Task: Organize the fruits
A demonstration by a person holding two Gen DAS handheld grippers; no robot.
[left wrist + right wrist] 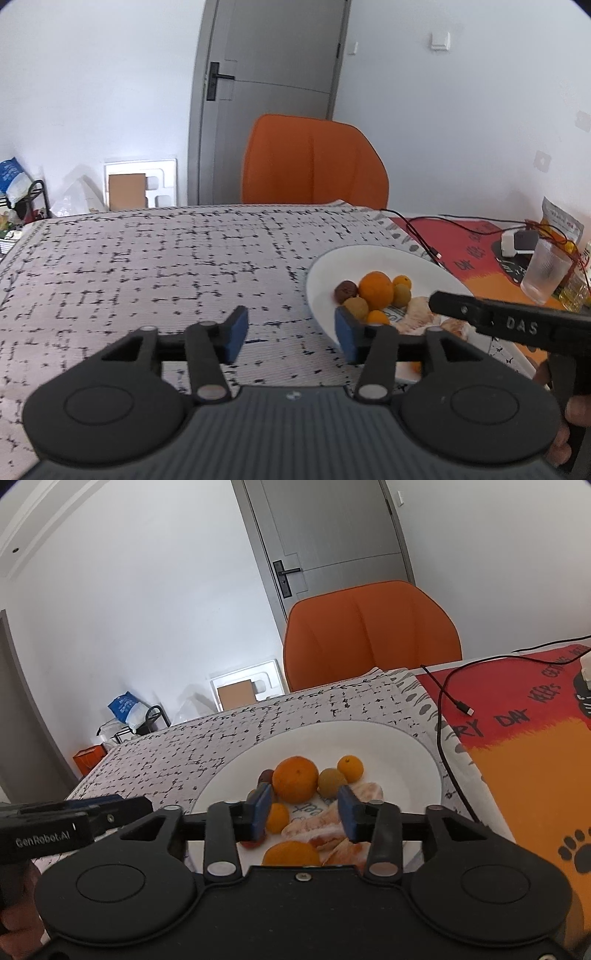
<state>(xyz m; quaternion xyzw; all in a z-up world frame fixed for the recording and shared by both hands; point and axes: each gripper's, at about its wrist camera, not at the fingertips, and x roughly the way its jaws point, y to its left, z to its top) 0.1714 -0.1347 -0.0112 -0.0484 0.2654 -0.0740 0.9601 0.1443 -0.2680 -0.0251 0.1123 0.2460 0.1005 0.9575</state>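
The fruits lie heaped in the middle of a white plate (413, 746), which serves as my landmark: a large orange (296, 778) sits at the centre of the heap, a dark brown fruit (266, 776) touches its left side, a greenish-yellow fruit (331, 781) touches its right, and a small orange citrus (350, 768) lies just beyond that one toward the far rim. Nearer to me on the plate are another small orange fruit (277, 816), peeled citrus segments (317, 830) and a further orange (291, 853) at the near rim. My right gripper (304, 810) hovers over the near part of the plate, its jaws spread and pinching nothing, the blue pads standing either side of the peeled pieces without pressing them. My left gripper (290, 336) is off the plate's left edge over the patterned cloth (147, 266) on the desk; its jaws are likewise spread and empty, the right pad overlapping the plate's rim in view. Both jaws stand part open. Right of the plate lie a red and orange mat (535, 746) and a black cable (443, 709); beyond that, a clear ribbed cup (546, 275). Behind the plate, across the desk, stand an orange chair (369, 631) and a grey door (332, 535).
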